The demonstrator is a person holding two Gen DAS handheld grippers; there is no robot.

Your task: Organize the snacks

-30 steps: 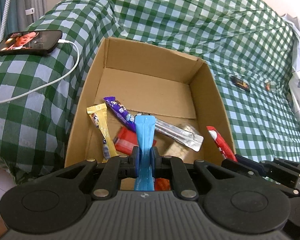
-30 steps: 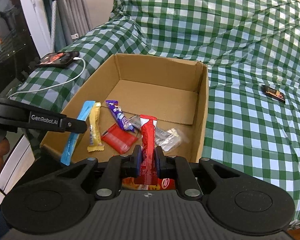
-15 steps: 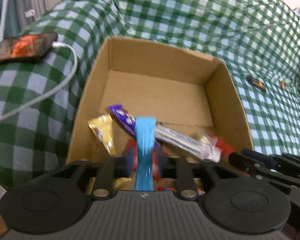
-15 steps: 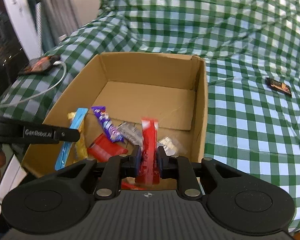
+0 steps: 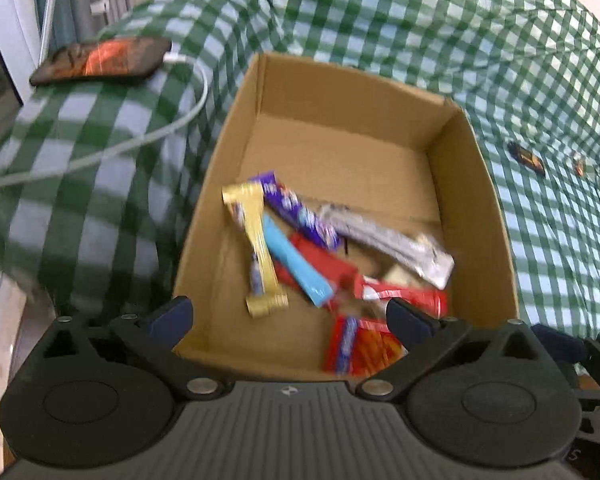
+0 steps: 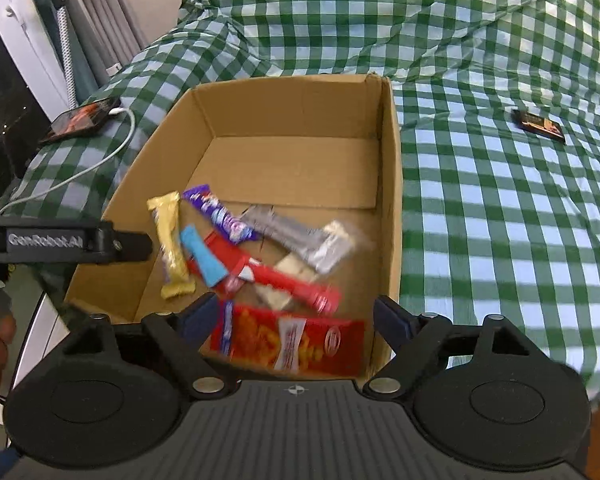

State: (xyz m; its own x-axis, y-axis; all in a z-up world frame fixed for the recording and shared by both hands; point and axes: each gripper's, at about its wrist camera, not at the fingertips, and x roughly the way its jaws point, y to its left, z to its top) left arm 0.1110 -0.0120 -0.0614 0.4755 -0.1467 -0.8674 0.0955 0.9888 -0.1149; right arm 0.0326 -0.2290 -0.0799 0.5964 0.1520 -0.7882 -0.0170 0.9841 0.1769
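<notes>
1. The left gripper [image 5: 288, 316] hangs over the near edge of the cardboard box [image 5: 476, 184]; its jaws are opening, spread wide, and nothing sits between the fingers.
2. The right gripper [image 6: 296, 322] is over the same near edge, to the right; its jaws are opening too, with no snack pinched between them.
3. The box sits on a green-checked cloth [image 6: 500, 220], and its far half is bare cardboard floor.
4. In the left wrist view, a light blue stick [image 5: 296, 266] lies loose in the box at about 6 o'clock of the snack pile, slanting across a flat red packet [image 5: 324, 260].
5. A gold bar [image 5: 256, 248] lies at 9 o'clock of the blue stick, touching it.
6. A purple bar [image 5: 296, 212] and a silver pouch [image 5: 392, 244] fan out toward 12 and 2 o'clock.
7. A long red stick [image 6: 292, 284] lies across the pile's near right side, in the right wrist view.
8. A red-orange snack bag [image 6: 292, 342] lies against the box's near wall.
9. A dark wrapped snack [image 6: 538, 125] lies on the cloth, at 2 o'clock, well apart from the box.
10. A phone [image 5: 104, 58] with a white cable [image 5: 148, 136] plugged in lies at 10 o'clock.
</notes>
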